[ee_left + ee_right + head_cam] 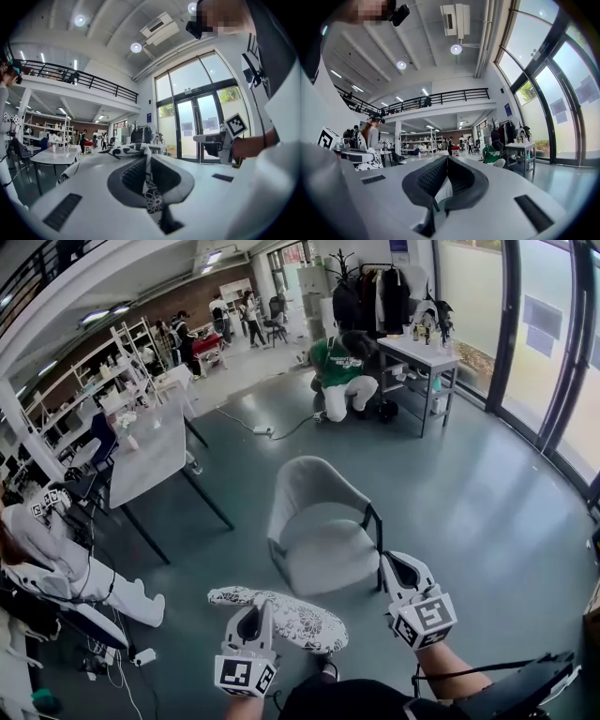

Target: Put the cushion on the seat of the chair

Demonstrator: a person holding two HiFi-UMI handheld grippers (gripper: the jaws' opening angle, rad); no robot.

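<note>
The floor (469,502) lies open around the work area, with a long table (150,451) to the left and a person in green (342,367) crouching well beyond it. The grey chair (309,486) stands upright straight ahead, and its seat (328,545) is bare and turned toward the grippers. The cushion (300,622), patterned in black and white, is not on the chair. It hangs in the air near the seat's front edge, toward the left, and appears clear of the seat. The left gripper (256,607) carries it alone. In the left gripper view its jaws (146,158) are clamped on a fold of the patterned cloth, and the rest of the cushion (123,151) spreads out beyond the tips. The right gripper (398,563) is near the seat's front right corner. Its own view shows the jaws (446,160) together at the tips with nothing pinched between them. Judgement: the step in hand is carrying the cushion to the chair, and the placing is not yet done. The next move calls for bringing the cushion forward over the seat, levelling it, and lowering it until it lies flat inside the seat's outline. Only then should the left jaws part. Held by one edge, the cushion is likely to droop or swing, so the free right gripper may be needed to steady the far side.
</note>
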